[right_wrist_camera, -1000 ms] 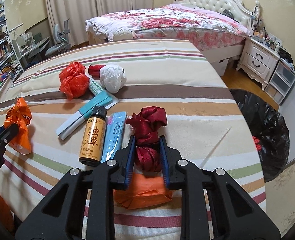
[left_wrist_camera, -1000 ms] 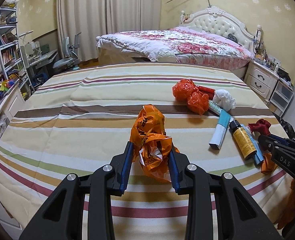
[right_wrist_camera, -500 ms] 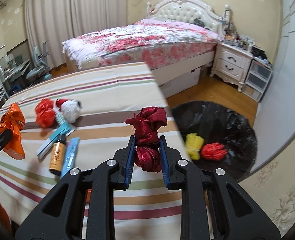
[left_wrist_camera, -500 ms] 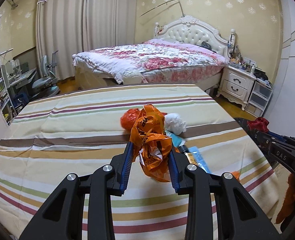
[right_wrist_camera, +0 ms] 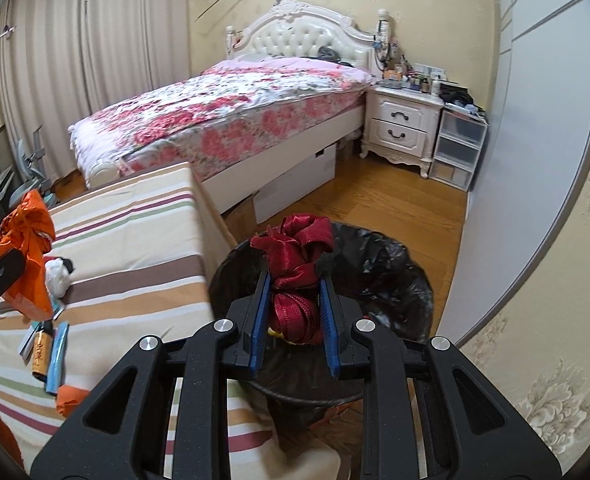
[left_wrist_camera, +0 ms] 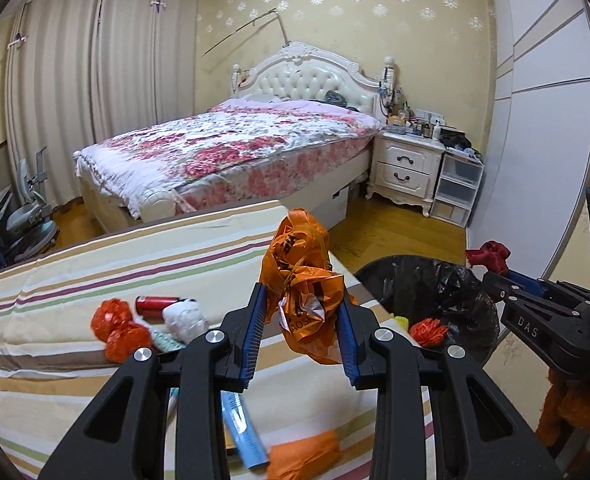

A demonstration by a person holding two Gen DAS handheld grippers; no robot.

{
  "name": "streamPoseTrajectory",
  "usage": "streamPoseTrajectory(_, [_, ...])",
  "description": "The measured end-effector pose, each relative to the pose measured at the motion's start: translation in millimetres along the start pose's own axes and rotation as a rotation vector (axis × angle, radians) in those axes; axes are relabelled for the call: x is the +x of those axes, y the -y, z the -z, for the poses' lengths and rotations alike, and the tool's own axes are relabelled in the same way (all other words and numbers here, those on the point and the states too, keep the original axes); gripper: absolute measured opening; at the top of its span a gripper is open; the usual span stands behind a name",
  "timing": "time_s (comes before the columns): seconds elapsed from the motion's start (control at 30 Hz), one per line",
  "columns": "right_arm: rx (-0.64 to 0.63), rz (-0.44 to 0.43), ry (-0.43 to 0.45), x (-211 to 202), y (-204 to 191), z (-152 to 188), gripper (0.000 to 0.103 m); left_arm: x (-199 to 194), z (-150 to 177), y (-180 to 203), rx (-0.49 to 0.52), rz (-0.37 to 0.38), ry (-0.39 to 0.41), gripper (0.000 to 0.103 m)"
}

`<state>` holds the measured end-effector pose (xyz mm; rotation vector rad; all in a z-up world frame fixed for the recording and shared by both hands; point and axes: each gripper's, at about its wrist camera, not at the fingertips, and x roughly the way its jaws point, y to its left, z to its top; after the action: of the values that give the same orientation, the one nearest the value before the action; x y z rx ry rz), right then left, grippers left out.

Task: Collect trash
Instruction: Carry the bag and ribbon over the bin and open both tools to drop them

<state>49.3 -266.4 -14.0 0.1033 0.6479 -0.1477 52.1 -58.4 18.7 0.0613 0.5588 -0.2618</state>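
Two tools are loaded. Your left tool (left_wrist_camera: 301,320) is closed on an orange plastic bag (left_wrist_camera: 303,280), held above the striped table (left_wrist_camera: 95,264). Your right tool (right_wrist_camera: 295,312) is clamped on a dark red ribbon bundle (right_wrist_camera: 295,264), directly over the black-lined trash bin (right_wrist_camera: 391,276), which stands at 3 o'clock from the table. In the bin you see one red ball (left_wrist_camera: 427,328) and something yellow. On the table lie two red-orange balls (left_wrist_camera: 119,328), one white wad (left_wrist_camera: 183,320), one red can (left_wrist_camera: 155,305), one brown bottle (right_wrist_camera: 41,352), one blue packet (right_wrist_camera: 57,356).
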Motion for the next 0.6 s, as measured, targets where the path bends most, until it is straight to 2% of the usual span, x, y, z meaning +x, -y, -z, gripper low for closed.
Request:
streamPoseTrajectory(0.23, [0.049, 0.018, 0.000, 15, 23, -7, 0.023, 38, -10, 32, 0.050, 0.035, -0.018, 0.034])
streamPoseTrajectory(0.6, [0.094, 0.050, -0.026, 45, 42, -8, 0.023, 80, -17, 61, 0.093, 0.038, -0.055, 0.034])
